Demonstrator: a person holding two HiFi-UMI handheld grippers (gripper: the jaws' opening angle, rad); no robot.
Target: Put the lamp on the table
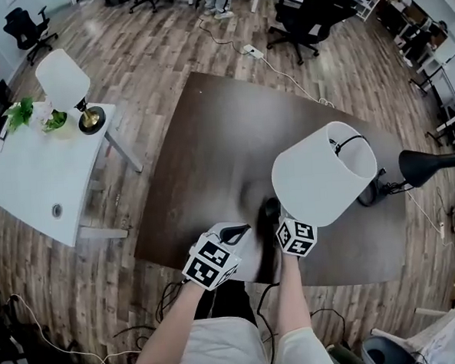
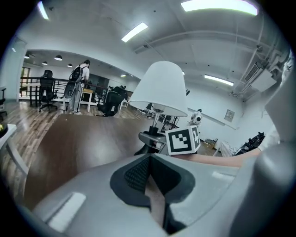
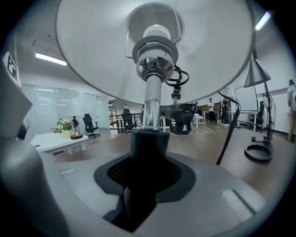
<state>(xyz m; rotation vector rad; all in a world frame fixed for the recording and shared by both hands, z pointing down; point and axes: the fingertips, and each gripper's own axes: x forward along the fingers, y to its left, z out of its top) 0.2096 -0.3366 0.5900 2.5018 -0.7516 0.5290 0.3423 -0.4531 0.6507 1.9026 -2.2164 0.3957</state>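
Right gripper: the right gripper [image 3: 147, 172] is clamping the black cylindrical lower stem of the table lamp with the white conical shade and chrome stem [image 3: 155, 60]; its jaws are standing wide apart around that stem.
Lamp axis: the long axis is running upright, straight out of the jaws, with the shade directly above the gripper and the base hidden below it.
Lamp position: the lamp is hanging over the near part of the dark brown wooden tabletop [image 1: 209, 132]; base contact cannot be told.
Left gripper: the left gripper [image 2: 149, 183] is resting with jaws together on nothing, just beside the right gripper, with the lamp lying to its right.
Nearer hand: the right, already gripping.
Coming move (judgement): lowering along the upright axis is probably remaining, keeping the base flat.
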